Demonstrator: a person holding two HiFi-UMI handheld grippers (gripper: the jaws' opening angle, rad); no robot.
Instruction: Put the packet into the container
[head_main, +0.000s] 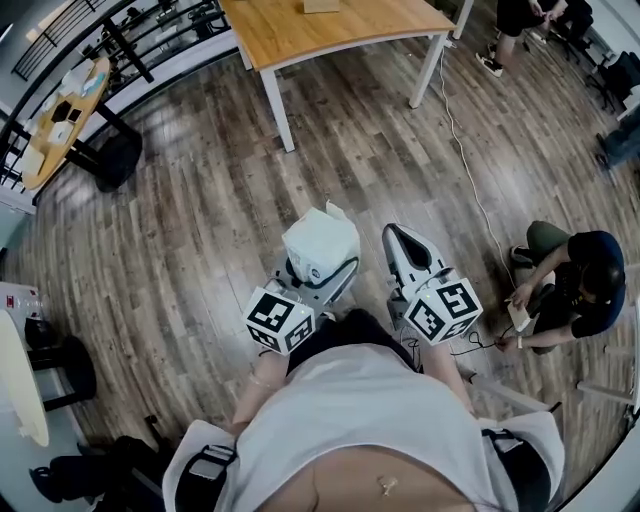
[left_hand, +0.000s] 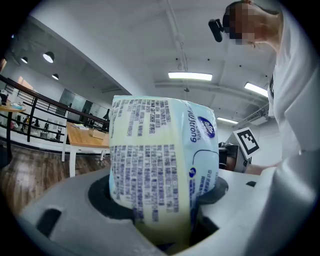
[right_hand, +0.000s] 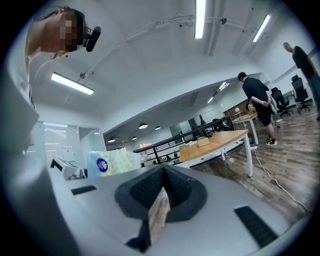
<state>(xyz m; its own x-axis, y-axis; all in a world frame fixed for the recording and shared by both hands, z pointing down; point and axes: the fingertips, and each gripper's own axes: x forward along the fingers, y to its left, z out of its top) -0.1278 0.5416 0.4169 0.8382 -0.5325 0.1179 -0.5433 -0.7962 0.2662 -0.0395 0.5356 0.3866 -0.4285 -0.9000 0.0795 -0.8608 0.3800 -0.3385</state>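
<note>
The packet (head_main: 320, 243) is a soft pack of tissues in pale yellow and blue wrap with dense print. It stands upright between the jaws of my left gripper (head_main: 319, 270), which is shut on its lower part. In the left gripper view the packet (left_hand: 162, 160) fills the middle above the left gripper (left_hand: 162, 205). My right gripper (head_main: 402, 238) is just to the right of it at waist height, pointing forward with its jaws shut. In the right gripper view a thin tan strip shows at the seam of the right gripper (right_hand: 161, 186), and the packet (right_hand: 112, 162) lies to the left.
A wooden table (head_main: 330, 30) on white legs stands ahead, with a small cardboard box (right_hand: 202, 142) on it. A person (head_main: 575, 285) crouches on the floor at the right beside a white cable (head_main: 470, 170). A round table (head_main: 60, 120) and black railing are at the far left.
</note>
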